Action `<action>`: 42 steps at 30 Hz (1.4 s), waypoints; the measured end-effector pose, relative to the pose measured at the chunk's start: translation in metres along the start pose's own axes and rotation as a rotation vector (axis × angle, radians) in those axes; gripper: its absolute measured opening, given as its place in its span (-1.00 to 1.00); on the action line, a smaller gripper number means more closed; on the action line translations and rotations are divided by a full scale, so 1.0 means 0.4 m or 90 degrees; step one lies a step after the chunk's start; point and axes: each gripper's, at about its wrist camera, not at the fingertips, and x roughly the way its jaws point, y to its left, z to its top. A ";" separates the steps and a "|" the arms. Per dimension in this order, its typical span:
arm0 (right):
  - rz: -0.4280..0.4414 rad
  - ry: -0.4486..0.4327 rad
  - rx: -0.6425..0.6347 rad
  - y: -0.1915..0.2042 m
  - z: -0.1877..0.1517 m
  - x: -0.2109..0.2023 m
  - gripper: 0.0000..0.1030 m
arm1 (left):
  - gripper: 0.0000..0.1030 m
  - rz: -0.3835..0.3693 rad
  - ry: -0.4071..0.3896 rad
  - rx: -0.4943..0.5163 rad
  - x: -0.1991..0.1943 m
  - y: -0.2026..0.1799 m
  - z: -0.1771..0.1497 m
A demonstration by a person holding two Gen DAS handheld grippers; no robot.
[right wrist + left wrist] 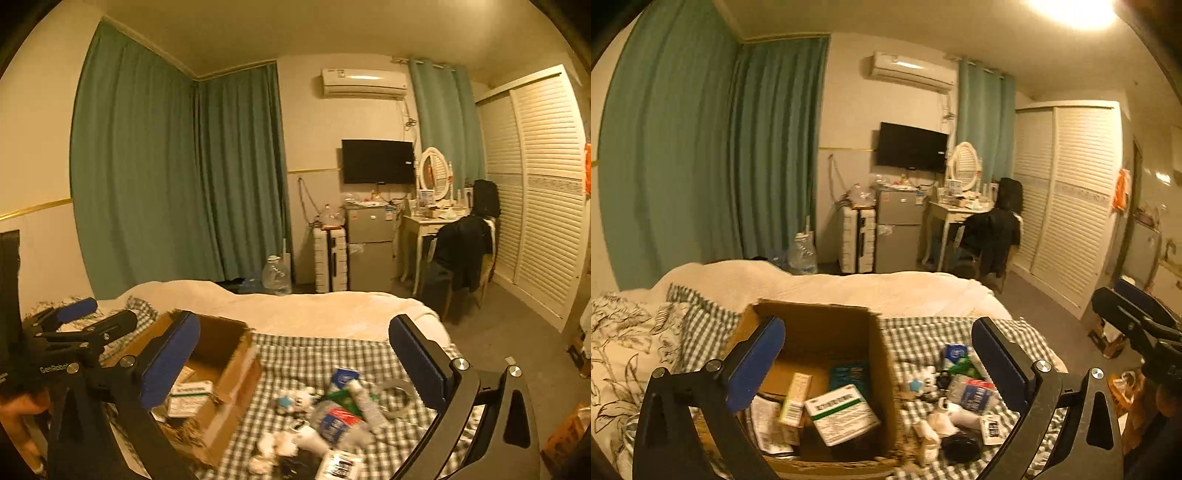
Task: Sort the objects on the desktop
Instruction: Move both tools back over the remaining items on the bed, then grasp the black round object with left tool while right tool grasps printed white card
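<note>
- Here the left gripper (878,363) gapes wide, empty, over the cardboard box (820,332) at lower centre.
- Right gripper (294,360) likewise wide, empty, above scattered clutter (332,417) on the checked bedspread (314,350).

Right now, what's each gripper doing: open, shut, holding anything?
Left gripper: open wide, holding nothing, above the cardboard box.
Right gripper: open wide, holding nothing.
</note>
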 end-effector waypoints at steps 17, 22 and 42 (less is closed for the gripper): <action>-0.032 0.116 0.056 -0.242 -0.168 0.040 0.99 | 1.00 -0.081 0.078 0.002 0.121 -0.180 -0.122; -0.009 0.169 0.024 -0.246 -0.237 0.086 0.99 | 1.00 -0.079 0.107 0.019 0.157 -0.210 -0.176; 0.118 0.411 -0.150 -0.208 -0.472 0.289 0.83 | 0.52 -0.101 0.341 0.017 0.345 -0.262 -0.403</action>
